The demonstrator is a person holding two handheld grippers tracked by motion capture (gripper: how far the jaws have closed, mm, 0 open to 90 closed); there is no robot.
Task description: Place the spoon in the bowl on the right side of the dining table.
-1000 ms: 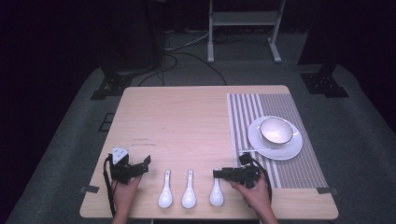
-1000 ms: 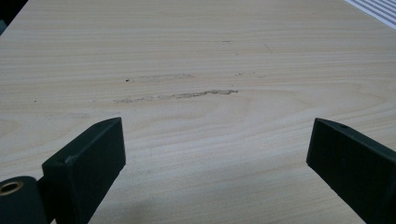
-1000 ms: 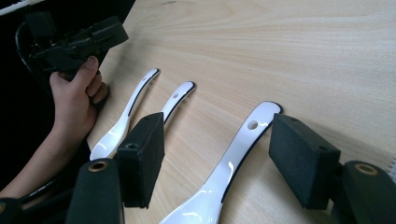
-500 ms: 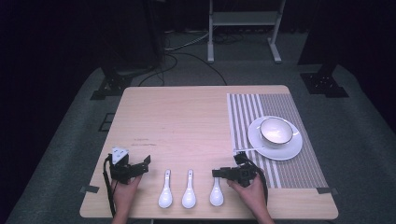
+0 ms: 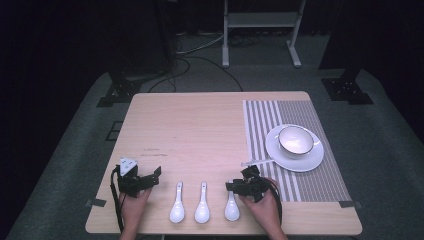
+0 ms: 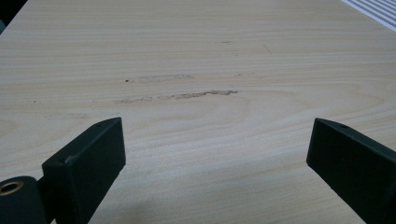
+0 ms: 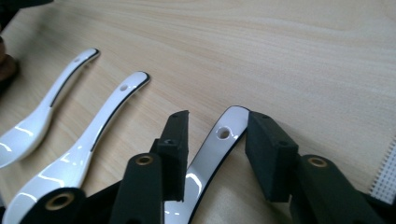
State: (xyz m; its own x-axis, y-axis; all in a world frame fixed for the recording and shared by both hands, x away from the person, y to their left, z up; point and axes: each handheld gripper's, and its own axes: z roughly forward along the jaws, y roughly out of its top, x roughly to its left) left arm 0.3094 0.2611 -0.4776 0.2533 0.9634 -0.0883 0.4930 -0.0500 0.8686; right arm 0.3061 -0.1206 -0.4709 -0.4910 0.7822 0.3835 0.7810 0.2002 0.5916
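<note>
Three white spoons lie in a row near the front edge of the table [image 5: 200, 125], handles pointing away from the person, and the rightmost spoon [image 7: 210, 154] serves as the landmark here. The right hand-held gripper [image 7: 217, 135] sits directly over that spoon's handle, one black jaw on each side of it; its jaws have just been closing in on the handle, and a small gap remains on both sides, so the pads are not yet pressing on it. The middle spoon [image 5: 202, 204] lies just left of the rightmost spoon, and the left spoon [image 5: 176, 204] lies beyond that one. The left hand-held gripper [image 5: 150, 177] rests well to the left of the rightmost spoon, past all three, with its jaws spread wide over bare wood and nothing between them. To the right of and beyond the rightmost spoon, a striped placemat [image 5: 270, 120] carries a white plate [image 5: 280, 155] with a bowl [image 5: 295, 140] standing on it.
</note>
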